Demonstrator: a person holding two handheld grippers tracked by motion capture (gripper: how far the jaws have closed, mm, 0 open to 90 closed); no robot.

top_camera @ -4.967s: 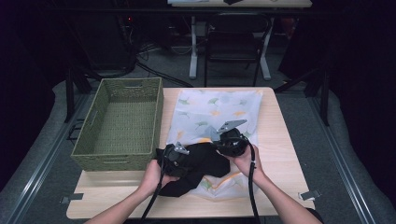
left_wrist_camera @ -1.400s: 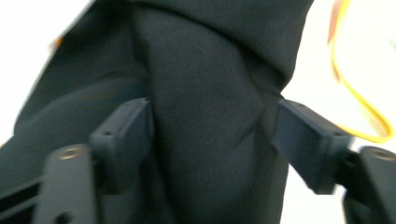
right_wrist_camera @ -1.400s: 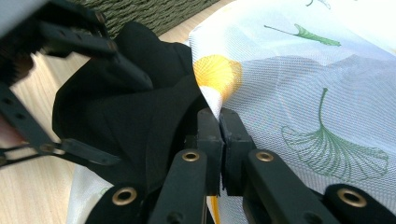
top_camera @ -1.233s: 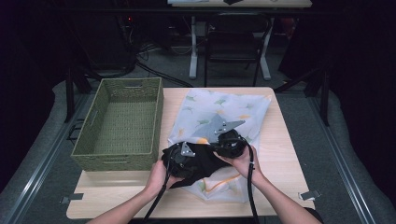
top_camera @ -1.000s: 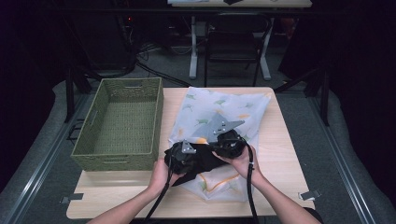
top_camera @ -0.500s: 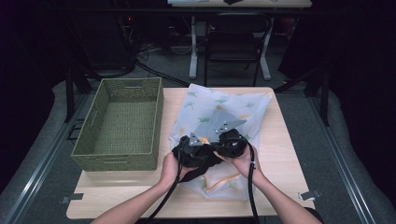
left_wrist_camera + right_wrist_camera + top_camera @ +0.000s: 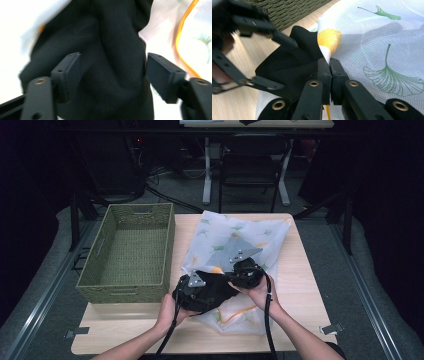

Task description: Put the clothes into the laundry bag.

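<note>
Apparently right gripper (image 7: 329, 75) pinches black cloth (image 7: 289, 62); left gripper (image 7: 112, 75) open

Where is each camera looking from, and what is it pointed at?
High view: sits above the person's side, looking forward and down on the table, green basket, both hands and forearms.
Left gripper view: rides the left gripper, facing the black cloth between its open jaws.
Right gripper view: rides the right gripper, jaws shut on the cloths' edges; the left gripper appears beyond.
Shared: the black cloth and the leaf-print cloth.
</note>
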